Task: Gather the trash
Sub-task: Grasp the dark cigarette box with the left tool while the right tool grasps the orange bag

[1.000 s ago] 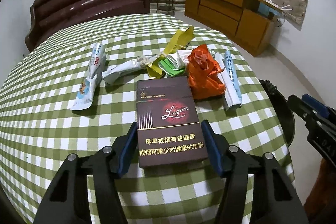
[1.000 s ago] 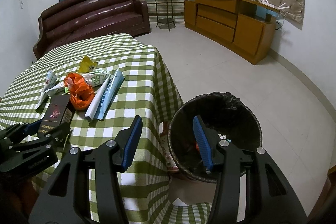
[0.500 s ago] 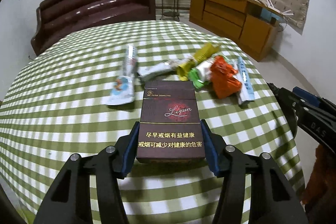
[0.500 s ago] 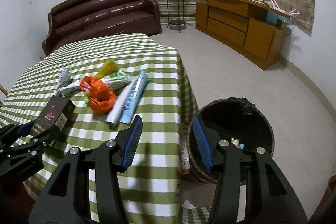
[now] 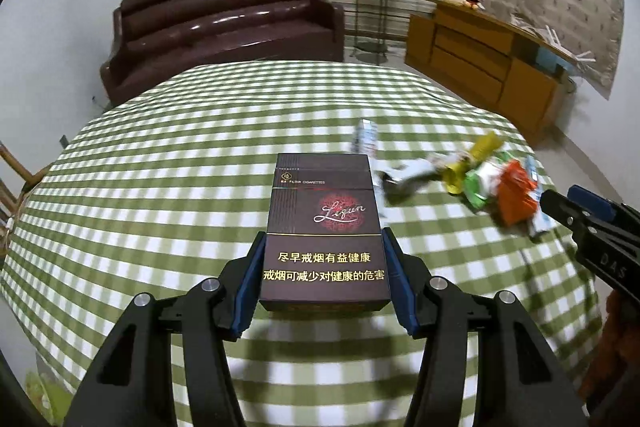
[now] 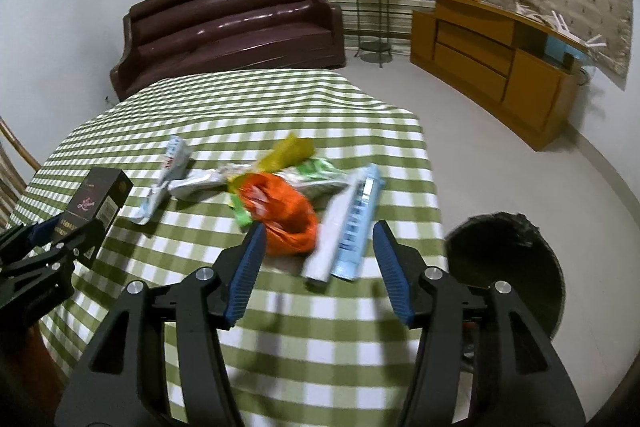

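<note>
Green-checked worktop carrying wrappers; left gripper fingers clamping dark maroon cigarette carton; right gripper hanging unclenched; shallow grip risking slippage before black-lined bin.

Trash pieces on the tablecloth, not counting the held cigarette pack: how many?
About 6, more may hide in the pile: white wrapper, crumpled silver wrapper, yellow wrapper, green-white packet, orange bag, white-and-blue tubes.

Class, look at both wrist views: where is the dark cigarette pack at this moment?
The cigarette pack is clamped in the left gripper, above the checked tablecloth; in the right wrist view it sits far left, left of the wrapper pile.
</note>
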The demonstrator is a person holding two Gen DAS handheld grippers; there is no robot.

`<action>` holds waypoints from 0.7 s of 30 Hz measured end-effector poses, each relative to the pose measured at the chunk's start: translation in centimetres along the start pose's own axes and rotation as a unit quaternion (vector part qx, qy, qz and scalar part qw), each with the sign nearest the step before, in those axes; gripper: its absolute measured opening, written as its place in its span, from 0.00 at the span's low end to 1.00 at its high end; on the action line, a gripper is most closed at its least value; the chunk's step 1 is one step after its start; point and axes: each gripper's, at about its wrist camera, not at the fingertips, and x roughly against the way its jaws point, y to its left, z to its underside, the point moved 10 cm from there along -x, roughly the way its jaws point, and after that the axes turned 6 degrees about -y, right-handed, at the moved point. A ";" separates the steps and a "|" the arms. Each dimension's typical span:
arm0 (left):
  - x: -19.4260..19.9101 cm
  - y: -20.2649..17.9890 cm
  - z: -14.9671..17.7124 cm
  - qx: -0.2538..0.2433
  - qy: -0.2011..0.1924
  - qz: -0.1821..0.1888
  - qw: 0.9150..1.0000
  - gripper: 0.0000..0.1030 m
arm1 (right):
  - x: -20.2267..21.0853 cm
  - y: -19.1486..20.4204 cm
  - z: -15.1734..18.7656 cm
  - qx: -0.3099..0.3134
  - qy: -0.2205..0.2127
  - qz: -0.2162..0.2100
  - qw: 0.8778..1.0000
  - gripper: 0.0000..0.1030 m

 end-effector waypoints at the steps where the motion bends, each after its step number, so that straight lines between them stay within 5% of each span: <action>1: -0.1 0.3 -0.1 0.001 -0.001 -0.003 1.000 0.53 | -0.4 0.3 -0.1 0.003 0.003 -0.001 1.000 0.53; 12: -1.8 3.0 0.0 0.010 0.007 -0.012 1.000 0.53 | -3.1 1.4 -0.5 0.016 0.027 0.007 0.999 0.53; 16: -2.1 3.1 0.0 0.011 0.009 -0.008 1.000 0.53 | -3.6 1.7 -0.2 0.024 0.035 0.010 0.999 0.39; 21: -2.2 3.2 0.1 0.013 0.009 -0.007 1.000 0.53 | -3.3 2.1 -0.1 0.034 0.027 0.013 0.999 0.34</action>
